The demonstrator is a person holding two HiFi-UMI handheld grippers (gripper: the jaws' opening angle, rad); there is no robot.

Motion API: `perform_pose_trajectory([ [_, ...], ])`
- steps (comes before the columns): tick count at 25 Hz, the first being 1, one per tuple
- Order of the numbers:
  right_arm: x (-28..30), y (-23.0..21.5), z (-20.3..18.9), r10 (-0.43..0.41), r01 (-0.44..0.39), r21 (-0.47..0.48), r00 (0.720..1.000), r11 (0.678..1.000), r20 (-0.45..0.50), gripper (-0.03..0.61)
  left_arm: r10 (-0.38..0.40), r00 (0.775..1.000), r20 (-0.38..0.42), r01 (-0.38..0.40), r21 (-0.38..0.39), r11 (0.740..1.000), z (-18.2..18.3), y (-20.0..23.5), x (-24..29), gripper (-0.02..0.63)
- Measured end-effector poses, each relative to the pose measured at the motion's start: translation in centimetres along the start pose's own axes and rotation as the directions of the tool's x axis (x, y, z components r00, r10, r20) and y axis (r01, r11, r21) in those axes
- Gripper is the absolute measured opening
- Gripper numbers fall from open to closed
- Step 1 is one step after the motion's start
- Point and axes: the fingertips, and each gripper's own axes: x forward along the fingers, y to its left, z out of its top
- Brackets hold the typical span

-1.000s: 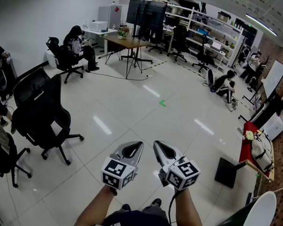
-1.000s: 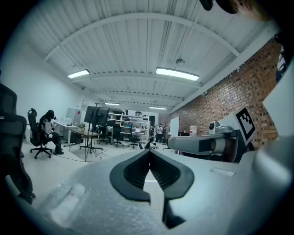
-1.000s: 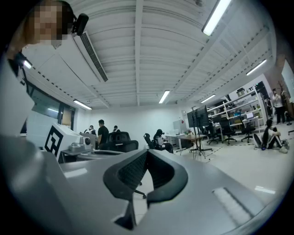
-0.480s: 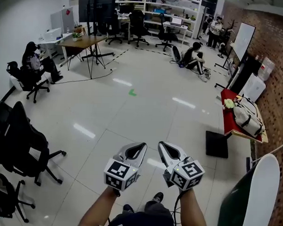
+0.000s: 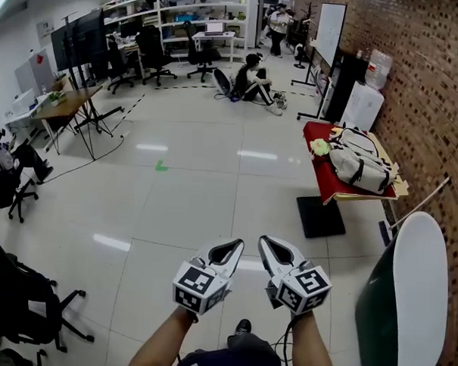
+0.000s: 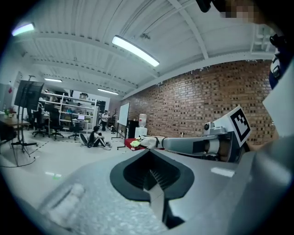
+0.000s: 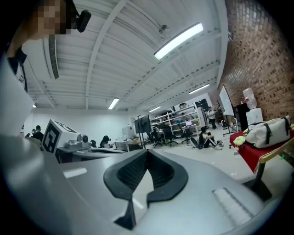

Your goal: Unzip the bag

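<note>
Brick-walled office: bag (image 5: 358, 167) on red table (image 5: 320, 179) lies well ahead, my left gripper (image 5: 227, 250) and right gripper (image 5: 275, 249) both clenched empty, so I must approach its zipper

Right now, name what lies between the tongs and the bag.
Head view: bare floor, then the table's black base, between the right tongs and the bag.

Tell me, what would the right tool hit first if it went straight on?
Nothing nearby: the right tool points over open floor toward the far office chairs and shelves, though depth is hard to judge. The white bag lies off to its right.
</note>
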Motion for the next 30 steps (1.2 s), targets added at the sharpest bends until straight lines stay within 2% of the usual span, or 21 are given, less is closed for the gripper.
perform_pose_trajectory([
  [7,-3.1,-9.9,1.7,-0.128,0.128,0.024,0.992,0.992,0.019,0.005,-0.149,0.988,-0.026,0.15,0.02,0.989,1.7,-3.9,10.3,0.003],
  [13,-5.4,-17.5,2.2,-0.248,0.247,0.033,0.968,0.968,0.03,0.005,-0.279,0.958,-0.071,0.282,0.049,0.958,1.3,-6.7,18.1,0.003],
  [20,-6.7,-26.1,3.2,-0.434,0.434,0.028,0.901,0.901,0.012,0.005,-0.447,0.891,-0.078,0.452,0.052,0.891,2.0,-8.3,27.2,0.003],
  [28,-3.9,-34.4,6.4,-0.577,0.577,0.002,0.816,0.816,0.004,0.005,-0.573,0.817,-0.06,0.575,0.026,0.818,4.5,-5.7,36.7,0.003],
  [30,-3.3,-36.1,6.6,-0.603,0.603,-0.002,0.798,0.798,-0.001,0.005,-0.589,0.806,-0.057,0.591,0.021,0.807,4.8,-4.9,38.9,0.003],
])
